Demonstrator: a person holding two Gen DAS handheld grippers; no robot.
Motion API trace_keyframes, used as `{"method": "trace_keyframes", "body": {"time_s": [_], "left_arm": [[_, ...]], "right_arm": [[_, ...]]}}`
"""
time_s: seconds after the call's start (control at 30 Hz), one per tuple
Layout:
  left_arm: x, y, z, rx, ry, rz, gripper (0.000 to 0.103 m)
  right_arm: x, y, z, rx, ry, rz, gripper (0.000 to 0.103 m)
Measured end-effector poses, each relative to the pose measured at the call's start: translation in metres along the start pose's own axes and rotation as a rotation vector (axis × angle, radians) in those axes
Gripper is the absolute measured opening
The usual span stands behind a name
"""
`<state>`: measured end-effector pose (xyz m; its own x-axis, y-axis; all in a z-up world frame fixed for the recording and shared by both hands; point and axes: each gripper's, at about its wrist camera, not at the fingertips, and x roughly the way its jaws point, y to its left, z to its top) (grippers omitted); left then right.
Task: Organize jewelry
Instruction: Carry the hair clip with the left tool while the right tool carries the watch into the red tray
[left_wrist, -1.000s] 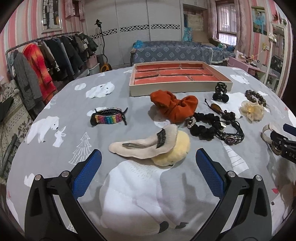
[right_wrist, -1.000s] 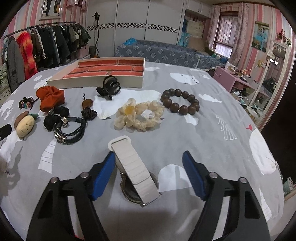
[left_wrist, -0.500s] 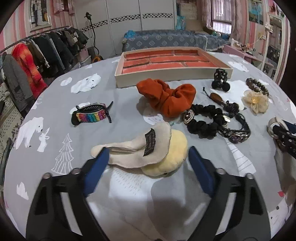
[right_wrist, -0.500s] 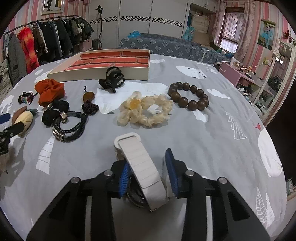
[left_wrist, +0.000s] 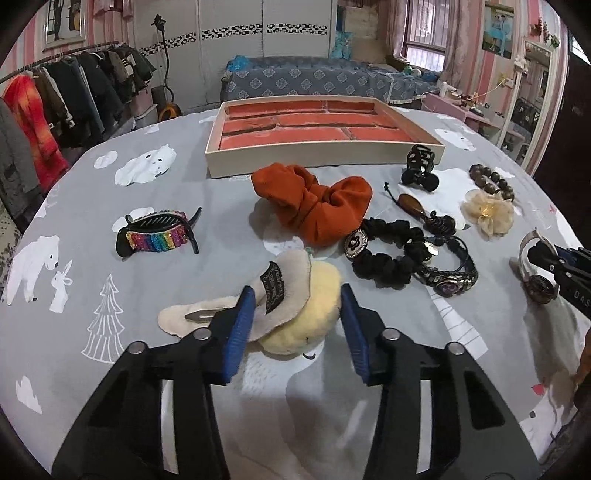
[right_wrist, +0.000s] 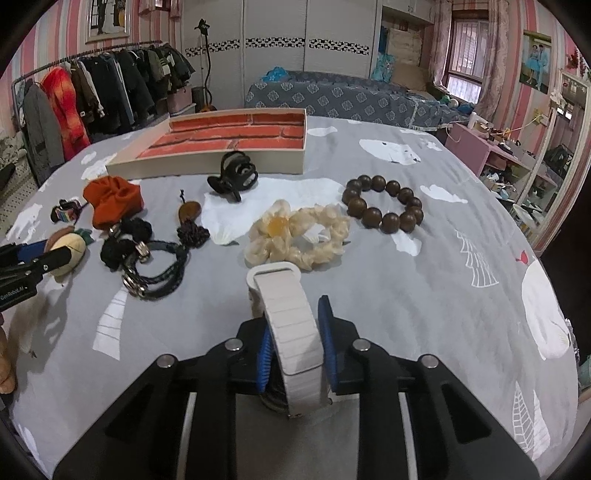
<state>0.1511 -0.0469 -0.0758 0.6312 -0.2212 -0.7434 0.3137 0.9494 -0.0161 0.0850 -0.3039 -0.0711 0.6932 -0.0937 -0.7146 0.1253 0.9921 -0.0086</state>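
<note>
Brought the left gripper (left_wrist: 295, 295) forward and slightly down over the past second, from wide open behind the plush hair clip (left_wrist: 306, 328) to straddling it. Closing its jaws right now, with the clip's yellow ball between the blue pads and the beige felt flap lapping in front of the left pad. Hard to tell from this steep fisheye angle whether the pads press the plush yet; looks like near contact rather than a firm pinch, so counted as not yet gripped.

Kept the right gripper (right_wrist: 295, 321) almost in place meanwhile and narrowed it from well apart to nearly together. Closing too, but already clamped on the strap of the white watch (right_wrist: 291, 332), with the watch face tucked underneath on the grey bedspread (right_wrist: 406, 295).

Means two pieces close to being in hand at once, and nothing sorted so far. Shows nothing inside the tray (left_wrist: 321, 157) at the far side, well apart from both grippers. Leaves the orange scrunchie (left_wrist: 317, 206), rainbow claw clip (left_wrist: 155, 236) and wooden bead bracelet (right_wrist: 384, 206) lying loose in between.

Probably calls next for finishing the left pinch, then lifting both pieces and carrying them into the tray, minding the floppy felt flap, which could slip out
</note>
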Motion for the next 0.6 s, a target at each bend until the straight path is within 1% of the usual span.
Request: {"method": "trace_keyframes", "body": {"time_s": [0.07,0.17,0.37,0.47,0.6], "left_arm": [[-0.003,0.002,0.000,0.003,-0.005,-0.006,0.039],[-0.009,0.007,0.001,-0.006,-0.019,-0.007,0.037],[-0.016,0.025,0.006,-0.048,-0.029,-0.030,0.035],[-0.022,0.033,0.010,-0.058,-0.039,-0.029,0.035],[-0.039,0.043,0.023,-0.067,-0.079,-0.024,0.035]], "right_arm": [[-0.004,-0.002,0.005,0.011,-0.010,0.020,0.023],[-0.008,-0.005,0.012,0.023,-0.022,0.047,0.023],[-0.014,-0.011,0.027,0.043,-0.045,0.097,0.022],[-0.020,-0.013,0.039,0.050,-0.063,0.110,0.022],[-0.029,-0.015,0.058,0.056,-0.089,0.127,0.022]]}}
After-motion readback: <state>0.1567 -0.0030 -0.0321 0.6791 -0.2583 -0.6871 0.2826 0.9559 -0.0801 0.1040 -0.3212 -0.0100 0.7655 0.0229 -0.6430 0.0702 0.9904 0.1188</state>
